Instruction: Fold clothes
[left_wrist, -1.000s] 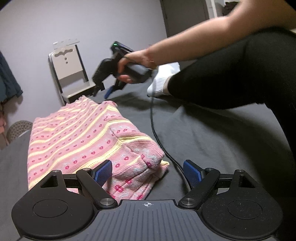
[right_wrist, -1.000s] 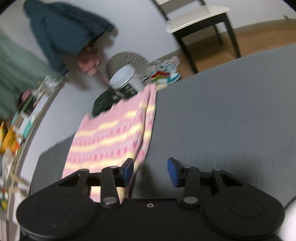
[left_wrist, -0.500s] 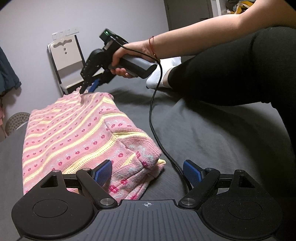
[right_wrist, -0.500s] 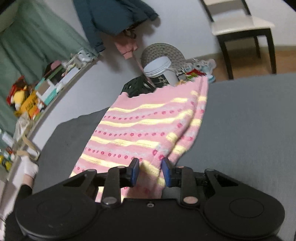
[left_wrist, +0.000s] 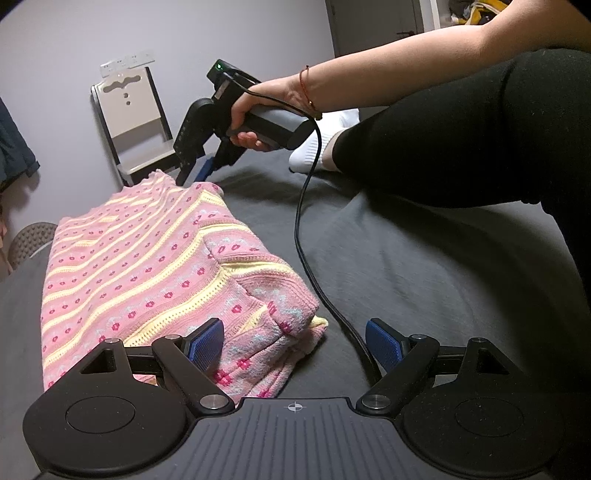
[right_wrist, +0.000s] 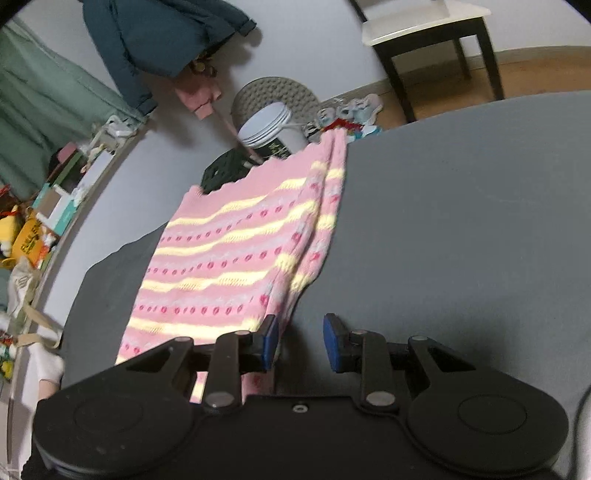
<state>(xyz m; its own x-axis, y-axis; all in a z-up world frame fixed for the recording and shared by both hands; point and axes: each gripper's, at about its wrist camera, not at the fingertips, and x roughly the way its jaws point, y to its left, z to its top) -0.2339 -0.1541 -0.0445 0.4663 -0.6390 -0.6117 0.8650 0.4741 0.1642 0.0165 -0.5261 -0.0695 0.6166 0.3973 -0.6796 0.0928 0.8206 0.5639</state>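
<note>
Right gripper (right_wrist: 298, 341) parted at pink sweater's (right_wrist: 229, 258) edge; left gripper (left_wrist: 295, 341) wide.

Chair (left_wrist: 136, 122), coat (right_wrist: 162, 37), wht bucket (right_wrist: 271, 127)

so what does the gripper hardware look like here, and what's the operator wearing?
Left gripper: black linkage, blue ribbed pads, ridged grey base. Right gripper: same build; grey handle, green LED, black cable. Red string bracelet, bare forearm, black leggings, white sock.

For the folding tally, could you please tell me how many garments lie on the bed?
1: a pink striped sweater lies on the grey bed, with the open left hand-held gripper at its near end.
</note>
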